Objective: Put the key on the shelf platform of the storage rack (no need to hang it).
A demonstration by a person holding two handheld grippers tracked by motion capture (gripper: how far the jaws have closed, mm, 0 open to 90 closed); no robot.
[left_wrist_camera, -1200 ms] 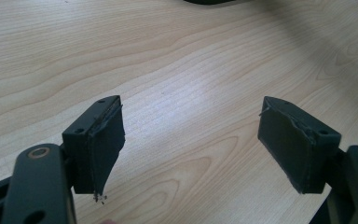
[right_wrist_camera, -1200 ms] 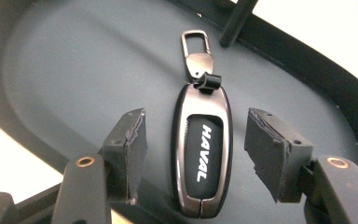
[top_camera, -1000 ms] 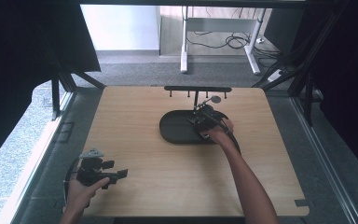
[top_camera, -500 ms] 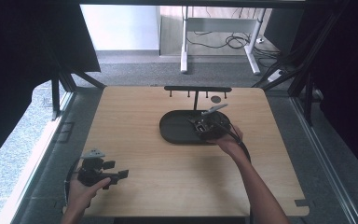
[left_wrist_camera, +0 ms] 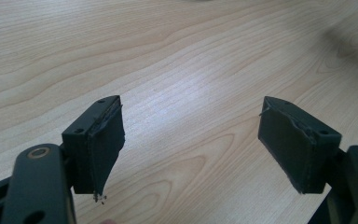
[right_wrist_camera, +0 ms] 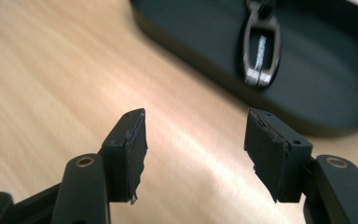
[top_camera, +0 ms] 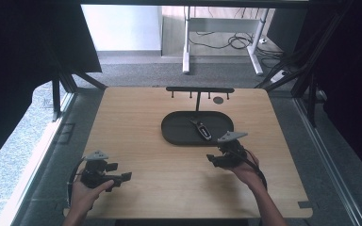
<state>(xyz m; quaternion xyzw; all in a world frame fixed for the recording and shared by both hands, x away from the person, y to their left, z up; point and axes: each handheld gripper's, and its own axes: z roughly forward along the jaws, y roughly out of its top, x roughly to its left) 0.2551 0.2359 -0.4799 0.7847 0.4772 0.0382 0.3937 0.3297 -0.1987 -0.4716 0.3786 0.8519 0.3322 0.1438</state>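
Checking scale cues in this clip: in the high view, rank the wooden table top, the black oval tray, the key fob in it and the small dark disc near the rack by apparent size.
1. Wooden table top
2. Black oval tray
3. Key fob
4. Small dark disc

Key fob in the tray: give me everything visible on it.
The key fob is a slim, dark, glossy oblong with a pale strip along its middle and what looks like a ring or link at its far end. It lies flat on the floor of the black oval tray, set at a slant, right of centre. Nothing but the tray touches it; the right gripper stands apart, open and empty.
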